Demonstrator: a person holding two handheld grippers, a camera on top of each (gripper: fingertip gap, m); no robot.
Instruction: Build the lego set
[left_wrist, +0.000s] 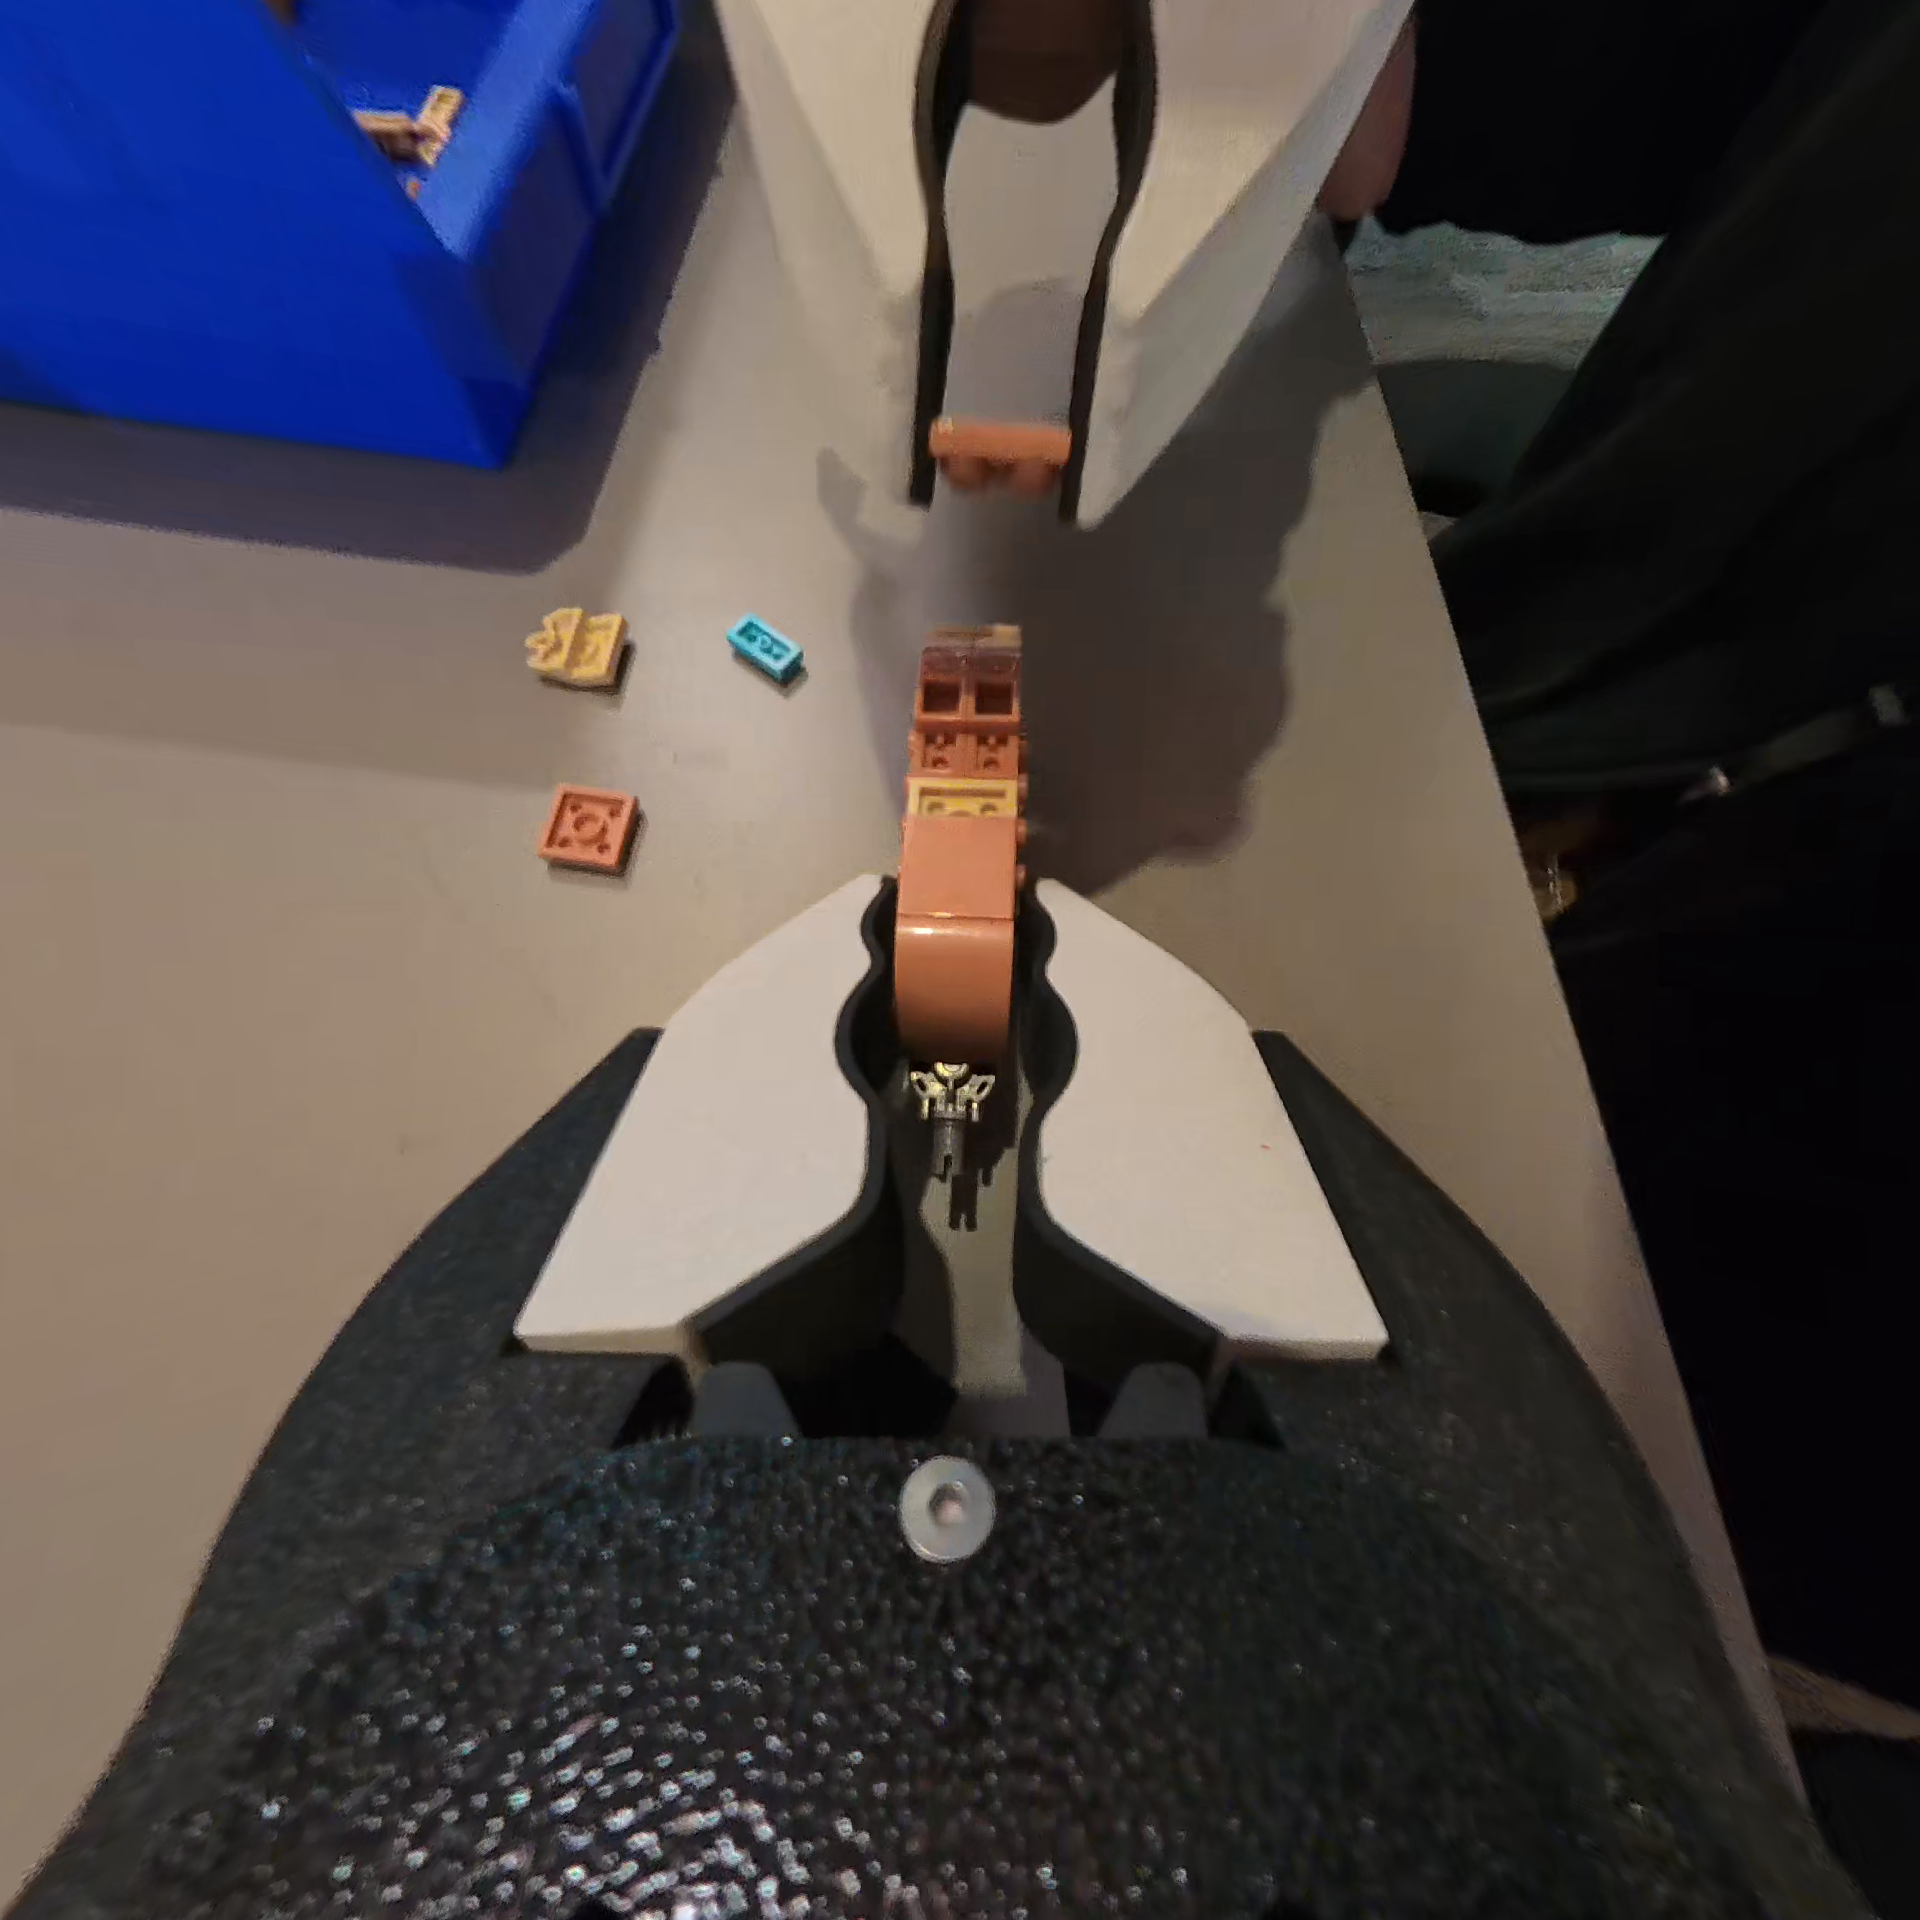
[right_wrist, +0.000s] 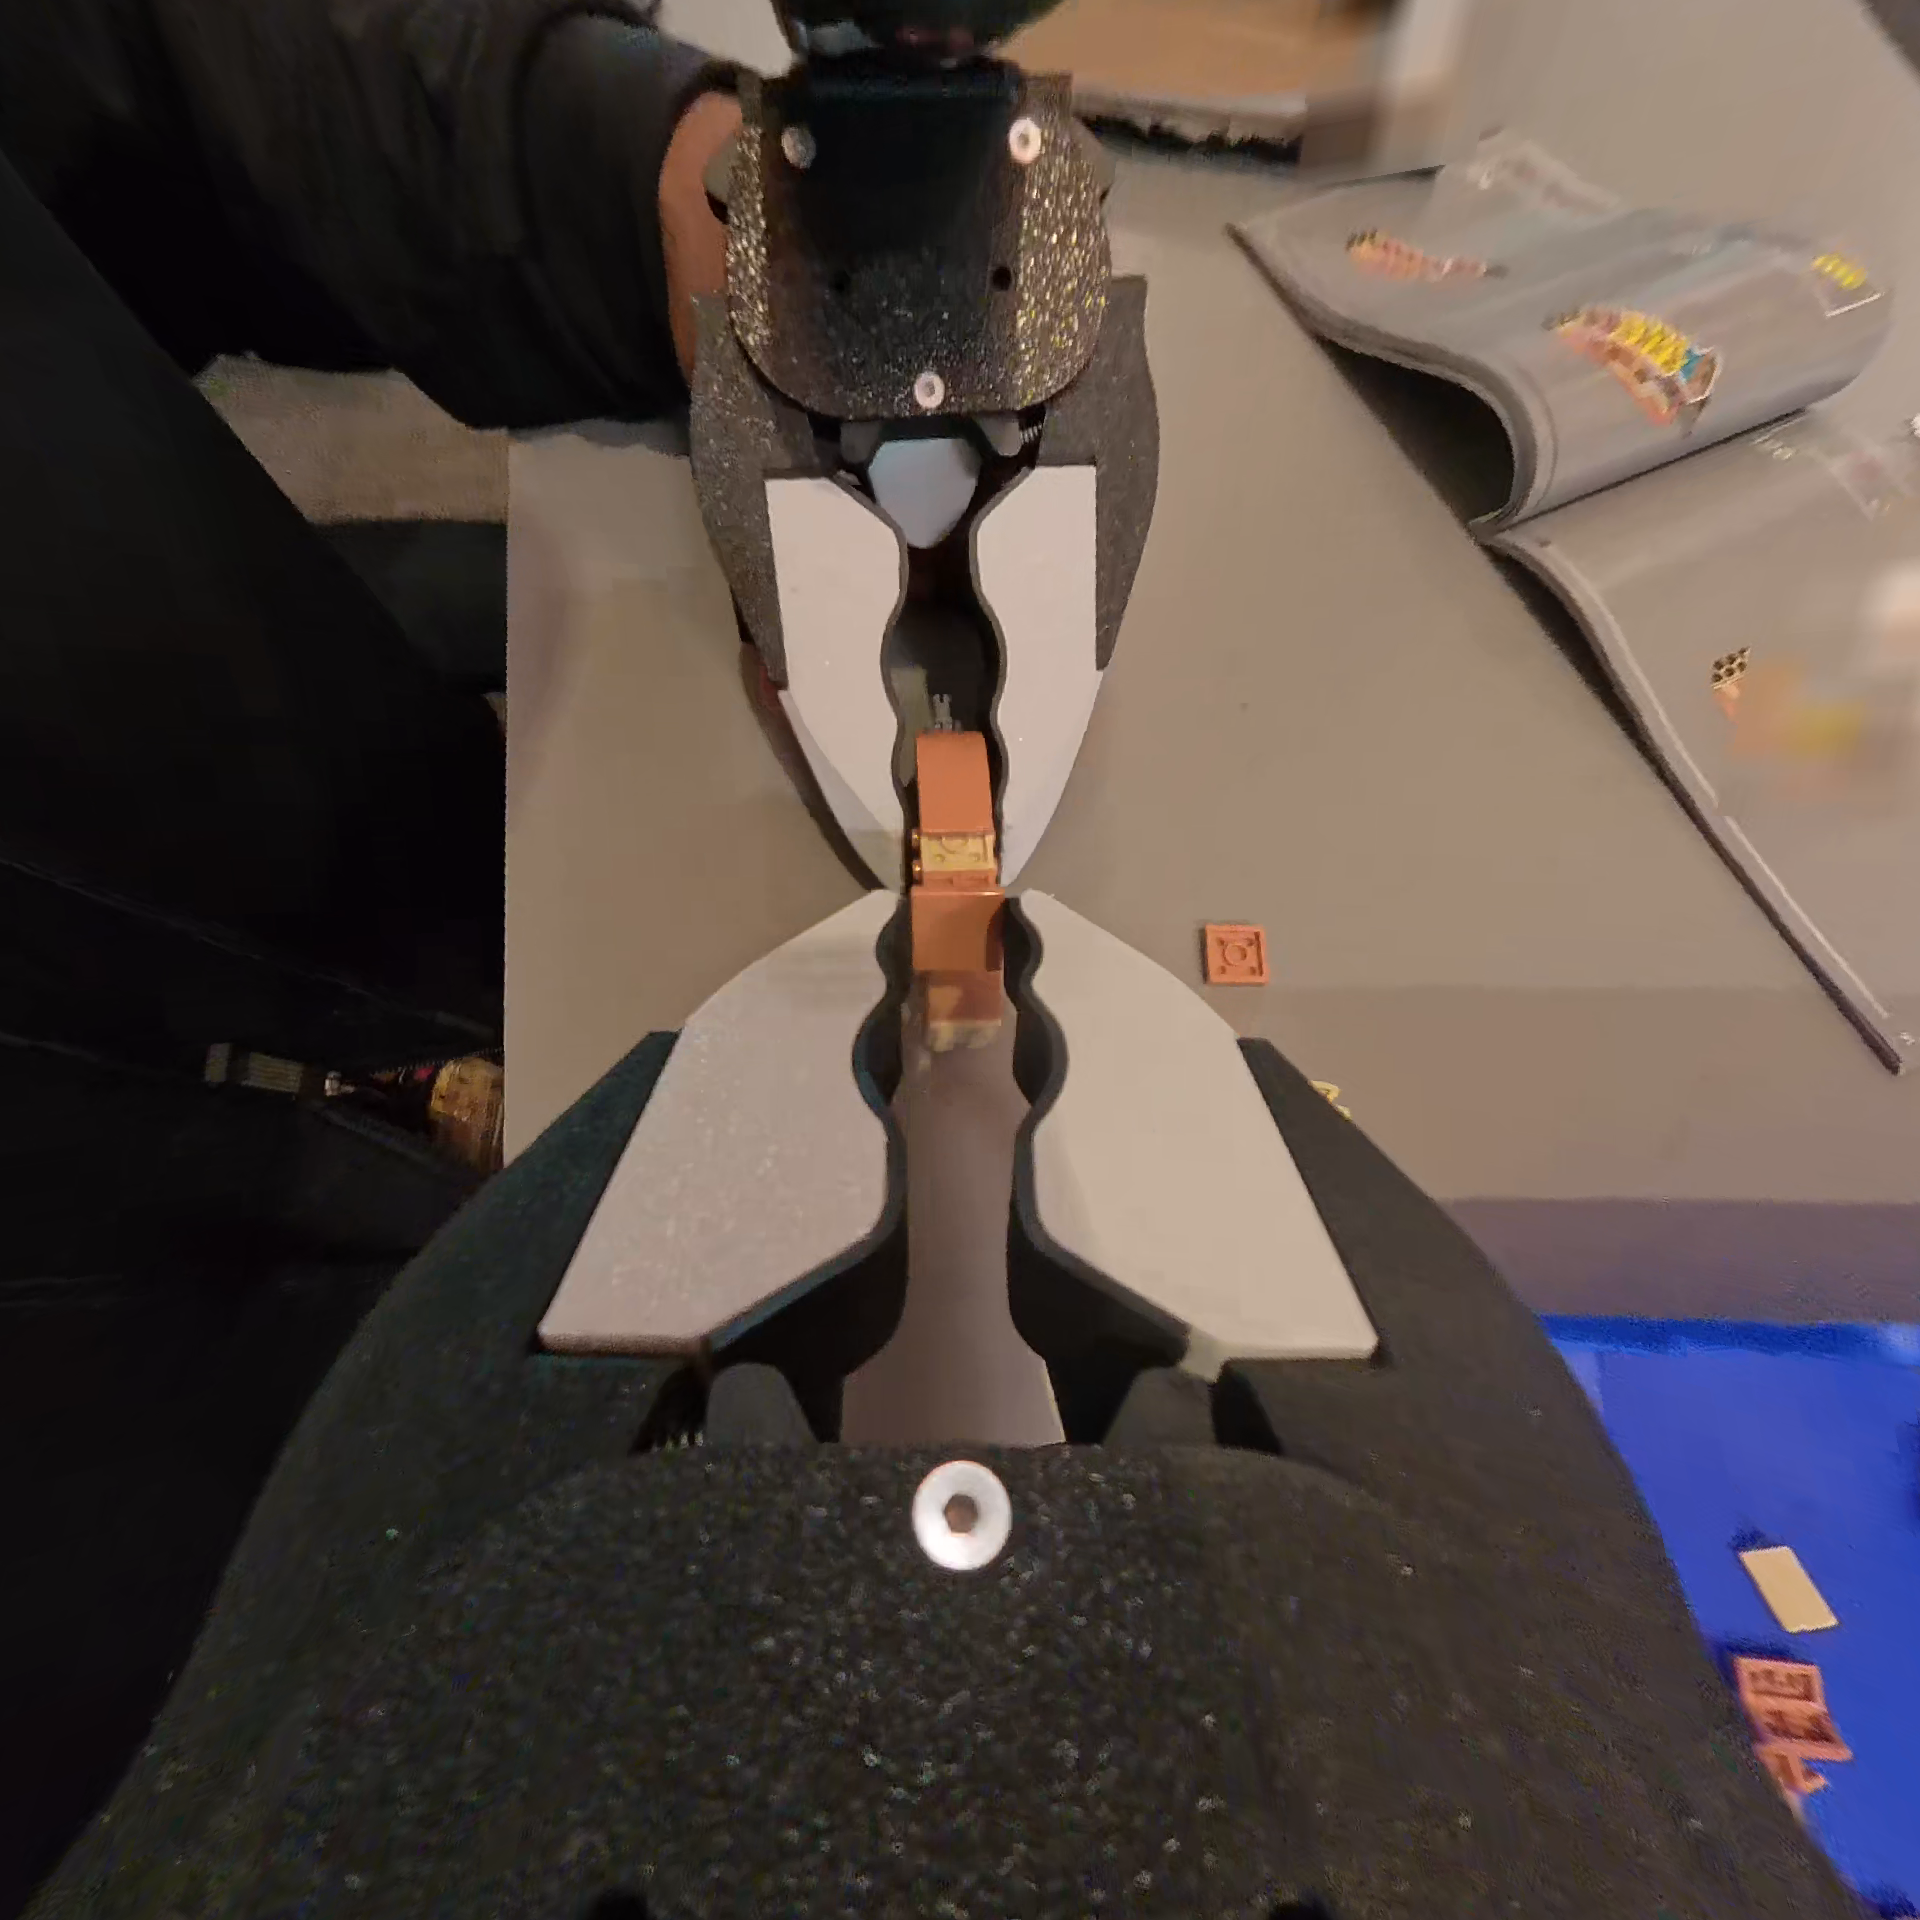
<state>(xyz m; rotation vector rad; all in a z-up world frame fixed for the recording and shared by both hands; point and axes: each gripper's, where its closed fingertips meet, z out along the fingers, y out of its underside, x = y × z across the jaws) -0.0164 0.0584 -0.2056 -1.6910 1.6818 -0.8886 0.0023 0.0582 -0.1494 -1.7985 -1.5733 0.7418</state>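
My left gripper is shut on a brown lego assembly, a narrow stack with a curved brown piece, a tan brick and dark pieces at its far end. It points straight at my right gripper. My right gripper is shut on a small brown plate, held just past the assembly's far end. In the right wrist view the left gripper faces me tip to tip with the assembly between us. I cannot tell whether the plate touches the assembly.
A blue bin with loose pieces stands at the far left. A tan piece, a teal plate and a square brown plate lie on the grey table. An open booklet lies nearby. The table edge and a person in dark clothing are close. My right fingertips sit around 6 cm from my left ones.
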